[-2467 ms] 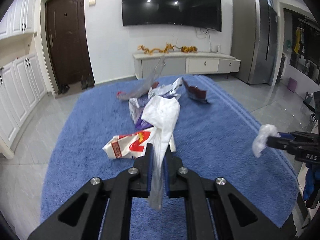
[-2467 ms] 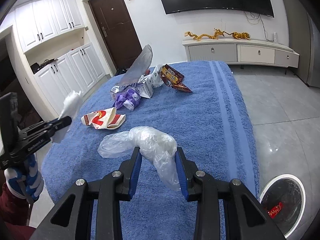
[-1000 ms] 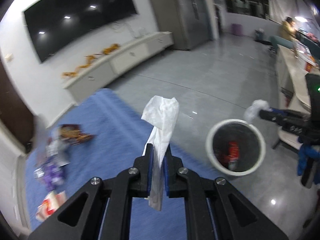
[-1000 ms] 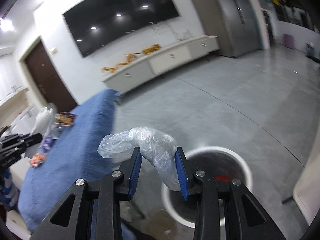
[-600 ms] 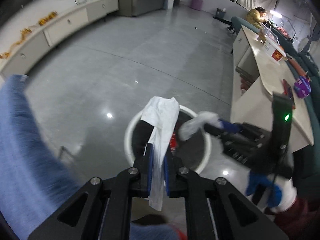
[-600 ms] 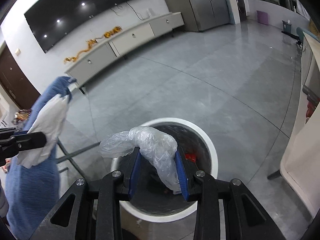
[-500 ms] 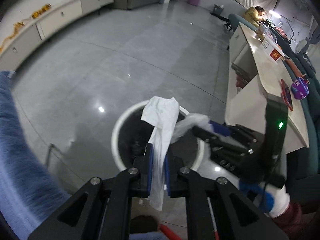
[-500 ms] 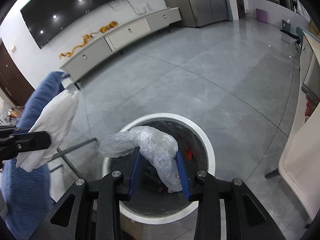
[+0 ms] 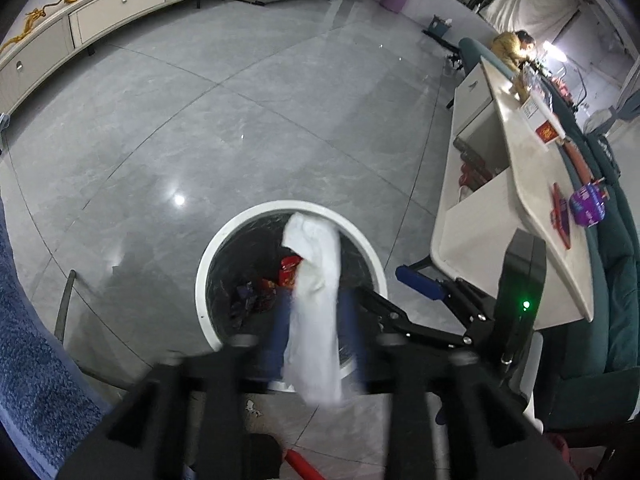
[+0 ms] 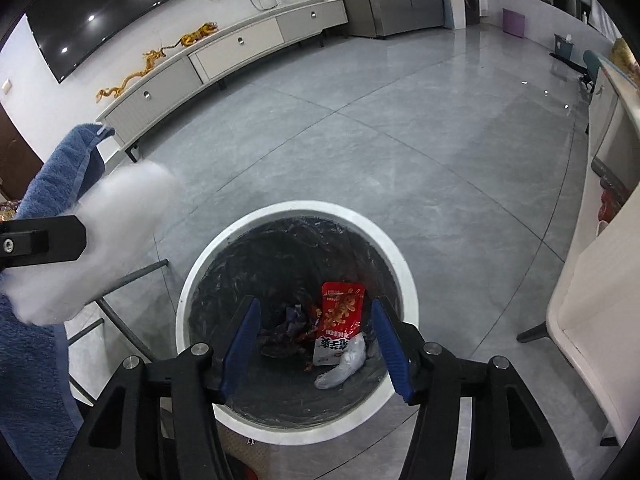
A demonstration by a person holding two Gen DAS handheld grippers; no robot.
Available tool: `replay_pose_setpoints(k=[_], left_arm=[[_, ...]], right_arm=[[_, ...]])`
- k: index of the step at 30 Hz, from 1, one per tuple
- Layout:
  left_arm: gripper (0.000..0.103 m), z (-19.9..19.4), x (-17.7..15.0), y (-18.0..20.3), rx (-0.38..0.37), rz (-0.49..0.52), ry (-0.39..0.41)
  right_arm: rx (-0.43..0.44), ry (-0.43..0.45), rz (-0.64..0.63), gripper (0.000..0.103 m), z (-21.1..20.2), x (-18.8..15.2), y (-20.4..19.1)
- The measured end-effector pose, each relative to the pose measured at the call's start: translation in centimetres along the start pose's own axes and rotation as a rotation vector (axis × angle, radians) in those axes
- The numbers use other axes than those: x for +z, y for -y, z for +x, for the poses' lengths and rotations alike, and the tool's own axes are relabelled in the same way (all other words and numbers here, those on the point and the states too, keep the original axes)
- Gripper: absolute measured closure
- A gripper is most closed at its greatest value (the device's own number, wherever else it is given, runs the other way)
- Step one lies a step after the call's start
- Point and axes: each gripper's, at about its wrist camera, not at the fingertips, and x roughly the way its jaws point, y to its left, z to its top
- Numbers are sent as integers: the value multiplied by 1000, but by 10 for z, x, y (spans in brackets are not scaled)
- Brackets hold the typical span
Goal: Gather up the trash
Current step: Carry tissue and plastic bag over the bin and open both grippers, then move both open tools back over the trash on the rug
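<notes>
A round white trash bin [image 10: 297,211] with a black liner stands on the grey floor; it also shows in the left wrist view [image 9: 288,206]. My right gripper [image 10: 316,334] is open and empty right above it. A clear plastic bag [image 10: 344,364] lies inside beside a red snack wrapper [image 10: 340,312]. My left gripper [image 9: 314,320] is blurred, its jaws spread apart, with a white tissue [image 9: 316,304] hanging between them over the bin's near rim. From the right wrist view the tissue [image 10: 100,236] is a blur at the left gripper's tip.
The blue towel-covered table [image 10: 36,320] is at the left, with metal legs [image 10: 132,276] next to the bin. A white desk [image 9: 520,184] stands to the right. A low TV cabinet [image 10: 224,52] lines the far wall.
Both grippers swung from the table to above the bin. My right gripper opened and the clear plastic bag dropped into the bin. My left gripper's jaws have spread around the tissue.
</notes>
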Motion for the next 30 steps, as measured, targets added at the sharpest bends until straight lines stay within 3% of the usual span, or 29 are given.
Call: replay_pose_setpoints(k=[1,13,20,24,30], left_arm=[[43,-6,-1,1,-3,-4,27],[43,-82,-15,-6,-48,-16,176],[43,-169,-53,-39,52,-5,341],[43,-225,-80,-84,121,-59,439],[43,-293,-119,-174,265,-187,524]], right_arm=[[-4,8,3,47,-6,0,1],[-30,117,-11,47,-72,12,-13],[33,196,-104,47,-112,28,-66],[90,231,-187,47,-125,41,-113],[210,254,-335,47,-132,59,-203]])
